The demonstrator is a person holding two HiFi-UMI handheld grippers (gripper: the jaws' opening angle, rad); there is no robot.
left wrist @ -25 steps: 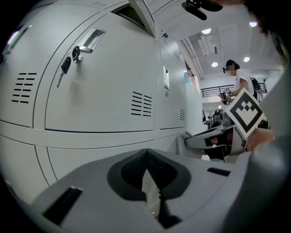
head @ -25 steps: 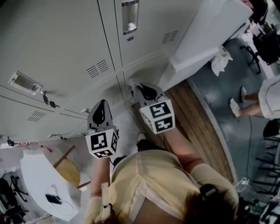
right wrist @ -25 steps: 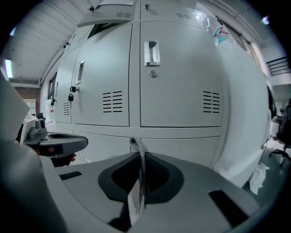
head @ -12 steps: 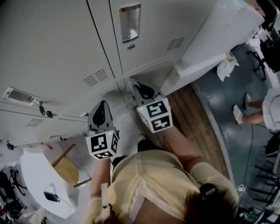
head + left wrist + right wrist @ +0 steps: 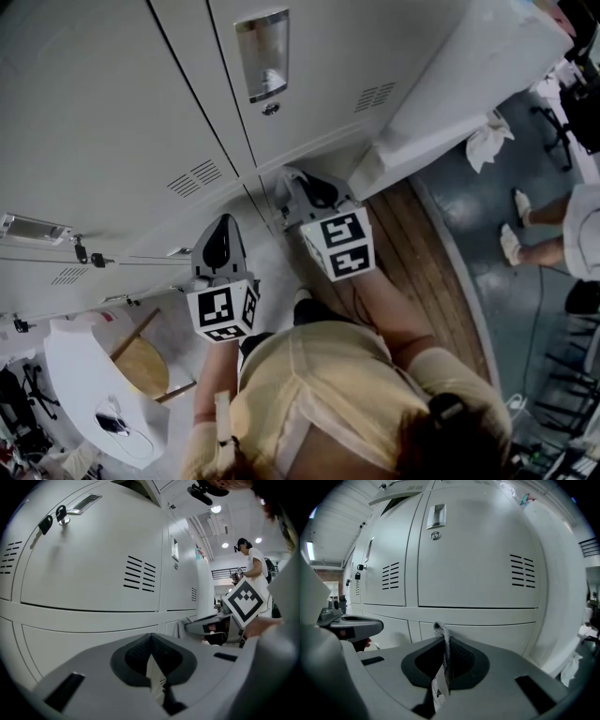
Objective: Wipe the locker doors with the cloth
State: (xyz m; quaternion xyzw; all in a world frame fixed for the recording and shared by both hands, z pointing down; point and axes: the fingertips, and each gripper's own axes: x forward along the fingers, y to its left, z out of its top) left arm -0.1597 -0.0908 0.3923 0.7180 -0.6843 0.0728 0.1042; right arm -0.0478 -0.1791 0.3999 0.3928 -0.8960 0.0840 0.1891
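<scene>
Grey locker doors (image 5: 112,94) fill the upper left of the head view. My right gripper (image 5: 298,184) points at the foot of the lockers, close to the door (image 5: 478,564) with a recessed handle (image 5: 436,515). It is shut on the cloth (image 5: 443,651); only a grey mesh strip with a white label shows between the jaws. My left gripper (image 5: 217,242) is held lower and to the left, facing a door (image 5: 93,564) with keys (image 5: 47,523) in its lock. Its jaws are shut, and I cannot tell what the thin pale sliver between them is.
A white panel (image 5: 450,84) leans to the right of the lockers, with a white rag (image 5: 487,141) hanging by it. A wooden floor strip (image 5: 422,272) runs beside my legs. A person (image 5: 562,220) stands at the right. A white round table (image 5: 89,389) and a stool (image 5: 142,366) are at lower left.
The head camera has swung a little, so the lockers slide across the view. Both grippers stay at about the same place, jaws still shut.
</scene>
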